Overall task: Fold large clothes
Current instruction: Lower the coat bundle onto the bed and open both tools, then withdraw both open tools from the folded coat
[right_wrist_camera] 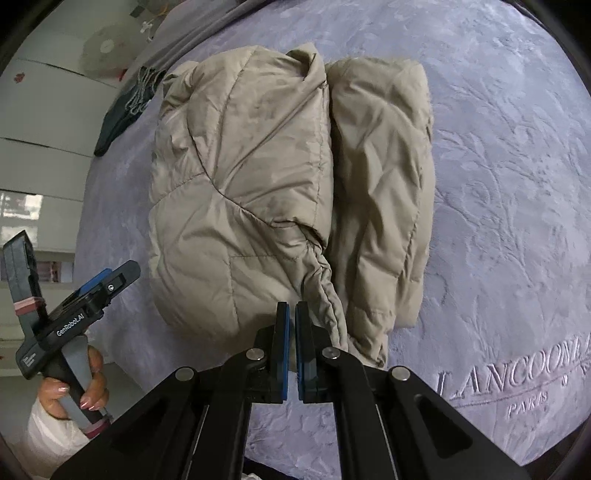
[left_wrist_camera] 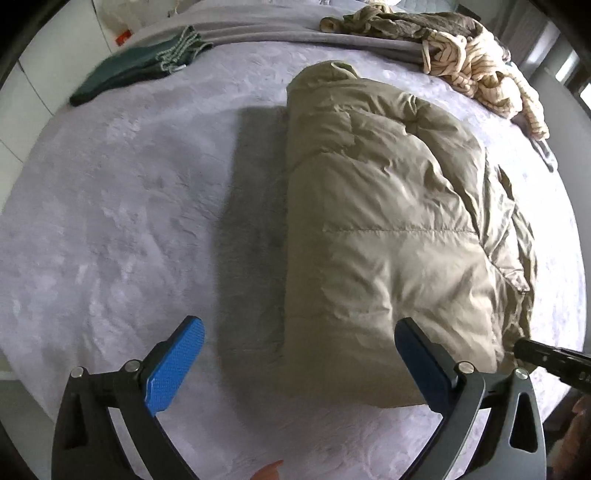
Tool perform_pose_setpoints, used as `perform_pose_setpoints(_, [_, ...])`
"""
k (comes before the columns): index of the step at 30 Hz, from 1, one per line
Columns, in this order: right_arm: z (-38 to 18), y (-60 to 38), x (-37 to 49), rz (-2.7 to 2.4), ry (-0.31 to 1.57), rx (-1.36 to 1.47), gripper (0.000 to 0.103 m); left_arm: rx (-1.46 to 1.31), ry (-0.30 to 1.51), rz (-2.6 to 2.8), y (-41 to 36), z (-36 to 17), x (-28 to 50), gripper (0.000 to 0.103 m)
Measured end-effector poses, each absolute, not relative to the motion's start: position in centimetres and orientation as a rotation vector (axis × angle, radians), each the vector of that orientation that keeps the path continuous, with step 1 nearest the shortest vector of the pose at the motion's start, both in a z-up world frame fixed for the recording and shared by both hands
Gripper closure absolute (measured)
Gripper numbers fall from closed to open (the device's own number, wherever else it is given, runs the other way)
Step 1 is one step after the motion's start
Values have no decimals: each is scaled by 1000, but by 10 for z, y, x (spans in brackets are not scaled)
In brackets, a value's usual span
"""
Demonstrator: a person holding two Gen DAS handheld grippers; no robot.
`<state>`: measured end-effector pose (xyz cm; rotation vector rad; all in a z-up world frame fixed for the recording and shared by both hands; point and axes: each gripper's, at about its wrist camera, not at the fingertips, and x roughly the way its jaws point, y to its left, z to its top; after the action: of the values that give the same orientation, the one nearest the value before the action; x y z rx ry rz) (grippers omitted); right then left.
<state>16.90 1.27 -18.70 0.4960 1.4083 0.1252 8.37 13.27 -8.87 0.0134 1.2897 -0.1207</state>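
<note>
A beige puffer jacket (left_wrist_camera: 388,229) lies folded into a bundle on the lilac bedspread (left_wrist_camera: 129,221). My left gripper (left_wrist_camera: 299,332) is wide open above the jacket's near left edge and holds nothing. In the right wrist view the jacket (right_wrist_camera: 258,184) shows as two side-by-side folds, with a sleeve end (right_wrist_camera: 325,295) trailing toward the camera. My right gripper (right_wrist_camera: 291,314) is shut just at that sleeve end, and no fabric shows between its pads. The left gripper also shows in the right wrist view (right_wrist_camera: 96,291), held in a hand at the lower left.
A dark green folded garment (left_wrist_camera: 125,74) lies at the bed's far left. A heap of striped and olive clothes (left_wrist_camera: 461,62) lies at the far right. A grey blanket (left_wrist_camera: 277,33) runs along the far edge. Embroidered lettering (right_wrist_camera: 517,373) marks the bedspread.
</note>
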Motion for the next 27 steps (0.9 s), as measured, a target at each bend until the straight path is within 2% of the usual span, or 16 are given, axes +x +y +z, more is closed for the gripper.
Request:
perform_pose_setpoints(6, [-164, 9, 158, 64, 1383, 460, 99, -7, 1260, -133, 132, -76, 82, 0])
perform_pose_setpoints(8, [-161, 8, 157, 49, 1383, 453, 92, 21, 1255, -126, 130, -75, 80, 0])
perform_pose_setpoints(9, [-159, 7, 155, 40, 1381, 452, 83, 26, 1255, -125, 129, -74, 79, 0])
perform_pose_setpoints(10, [-157, 5, 154, 28, 1378, 454, 70, 25, 1256, -129, 129, -73, 78, 0])
perform_pose_setpoints(12, [-154, 3, 150, 10, 1366, 459, 53, 23, 1251, -139, 129, -70, 75, 0])
perform_pose_setpoints(23, [-146, 7, 142, 11, 1341, 440, 51, 58, 1207, -112, 123, -53, 58, 0])
perform_pose_setpoints(27, [-135, 2, 137, 17, 1310, 400, 39, 61, 1196, -96, 117, -45, 51, 0])
